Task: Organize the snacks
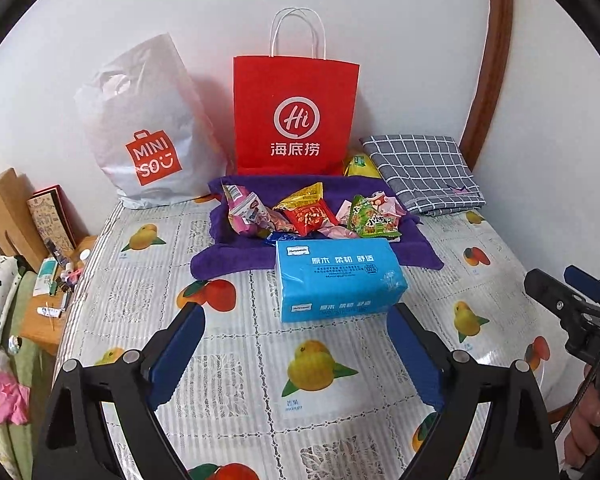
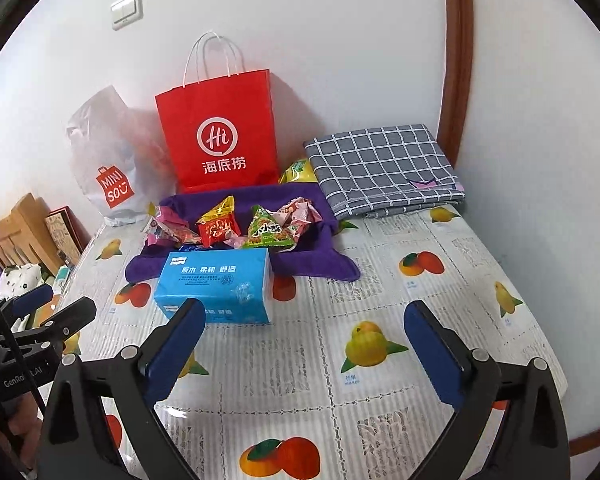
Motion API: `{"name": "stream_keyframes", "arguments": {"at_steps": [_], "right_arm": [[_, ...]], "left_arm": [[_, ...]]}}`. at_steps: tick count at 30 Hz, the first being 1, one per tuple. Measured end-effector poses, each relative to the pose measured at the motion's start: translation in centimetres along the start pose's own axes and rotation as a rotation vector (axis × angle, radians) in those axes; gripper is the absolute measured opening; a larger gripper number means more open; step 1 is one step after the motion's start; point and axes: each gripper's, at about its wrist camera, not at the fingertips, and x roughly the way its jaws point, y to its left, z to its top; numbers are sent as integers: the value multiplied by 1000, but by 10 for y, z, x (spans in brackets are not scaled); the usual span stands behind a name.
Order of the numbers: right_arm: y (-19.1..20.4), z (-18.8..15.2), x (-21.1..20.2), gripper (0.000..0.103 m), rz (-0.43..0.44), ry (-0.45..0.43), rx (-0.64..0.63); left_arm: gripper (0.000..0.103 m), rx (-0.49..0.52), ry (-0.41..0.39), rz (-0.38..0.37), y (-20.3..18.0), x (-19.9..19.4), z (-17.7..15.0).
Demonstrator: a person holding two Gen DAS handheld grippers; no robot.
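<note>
Both grippers are held low over the table, and each one has its jaws wide apart with nothing between them. The left gripper (image 1: 296, 344) points at the blue tissue pack (image 1: 336, 280), which lies just in front of its fingers. The right gripper (image 2: 304, 344) is further to the right, over a bare part of the fruit-pattern tablecloth (image 2: 380, 400).

Behind the tissue pack lies a purple cloth (image 1: 416, 248), and the snack packets (image 1: 312, 212) are together in a loose pile on it: a red and yellow one, a green one and several pink ones. One more yellow packet (image 1: 360, 164) lies further back, between the red paper bag (image 1: 296, 116) and the folded checked cloth (image 1: 420, 172). A white plastic bag (image 1: 148, 128) stands left of the red one.

I cannot tell whether the pile waits for sorting or is already the gathered result.

Some risks I see: the tissue pack blocks the straight way to the snacks, so a reaching gripper may push it into the pile. The packets are light, puffy and overlapping, so closing jaws may catch two together or slip off the foil. The red bag stands upright and could fall over if it is bumped.
</note>
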Motion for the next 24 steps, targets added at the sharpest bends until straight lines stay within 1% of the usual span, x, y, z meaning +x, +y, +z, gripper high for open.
{"name": "stream_keyframes", "arguments": {"at_steps": [24], "right_arm": [[-2,-4,-10,99,-4,-7,2]], "left_arm": [[92,-10,-11,32,6,-6,0]]}}
